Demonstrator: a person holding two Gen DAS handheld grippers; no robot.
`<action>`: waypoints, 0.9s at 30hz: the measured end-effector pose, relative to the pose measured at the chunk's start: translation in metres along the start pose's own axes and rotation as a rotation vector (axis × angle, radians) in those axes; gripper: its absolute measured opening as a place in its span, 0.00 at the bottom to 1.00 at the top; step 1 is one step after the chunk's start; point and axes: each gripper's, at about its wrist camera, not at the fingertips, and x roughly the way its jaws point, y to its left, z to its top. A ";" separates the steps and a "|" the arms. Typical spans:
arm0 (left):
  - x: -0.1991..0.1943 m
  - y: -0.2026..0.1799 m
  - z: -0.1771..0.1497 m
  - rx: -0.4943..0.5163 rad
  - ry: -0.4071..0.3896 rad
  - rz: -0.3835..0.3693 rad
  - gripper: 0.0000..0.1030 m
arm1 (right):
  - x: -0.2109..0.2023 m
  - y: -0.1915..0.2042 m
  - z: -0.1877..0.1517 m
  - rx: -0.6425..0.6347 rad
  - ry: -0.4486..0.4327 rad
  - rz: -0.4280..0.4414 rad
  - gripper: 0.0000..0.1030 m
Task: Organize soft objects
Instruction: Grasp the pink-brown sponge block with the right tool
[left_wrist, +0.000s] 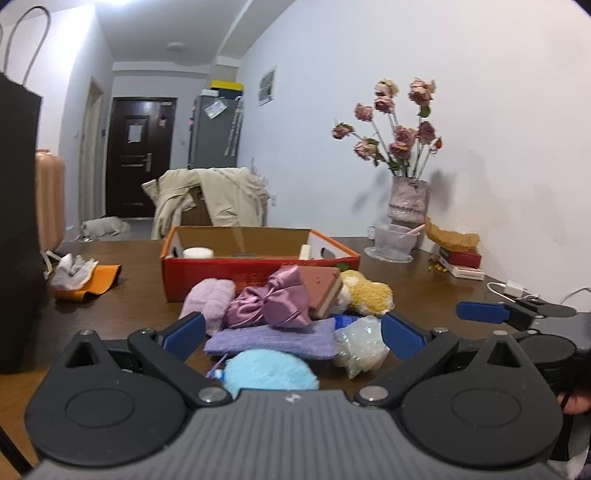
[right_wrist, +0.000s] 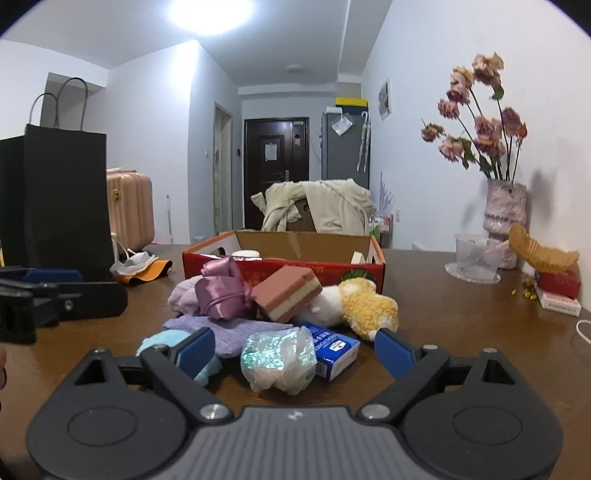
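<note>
A pile of soft things lies on the brown table in front of a red cardboard box (left_wrist: 258, 271) (right_wrist: 288, 267). It holds a purple satin bow (left_wrist: 275, 301) (right_wrist: 221, 293), a pink sponge block (left_wrist: 321, 290) (right_wrist: 288, 295), a yellow plush toy (left_wrist: 369, 293) (right_wrist: 365, 304), a lilac cloth (left_wrist: 273, 341) (right_wrist: 236, 334), a light blue fluffy thing (left_wrist: 266, 371) (right_wrist: 162, 341) and a glittery clear pouch (left_wrist: 364, 345) (right_wrist: 279, 360). My left gripper (left_wrist: 293, 336) is open, just short of the pile. My right gripper (right_wrist: 295, 350) is open with the pouch between its fingers, untouched.
A black paper bag (right_wrist: 55, 199) stands at the left. A white mask on an orange piece (left_wrist: 79, 277) lies left of the box. A vase of dried roses (right_wrist: 504, 218), a clear cup (right_wrist: 476, 258) and red packs (right_wrist: 557, 288) stand at the right wall. A blue packet (right_wrist: 334, 350) lies beside the pouch.
</note>
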 end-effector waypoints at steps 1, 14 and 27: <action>0.004 0.003 0.003 0.000 -0.006 -0.015 1.00 | 0.003 -0.002 0.001 0.006 0.001 0.001 0.90; 0.224 0.063 0.069 -0.096 0.300 -0.206 0.54 | 0.127 -0.017 0.043 0.245 0.077 0.064 0.55; 0.272 0.080 0.046 -0.265 0.409 -0.366 0.50 | 0.165 -0.054 0.027 0.432 0.156 0.085 0.31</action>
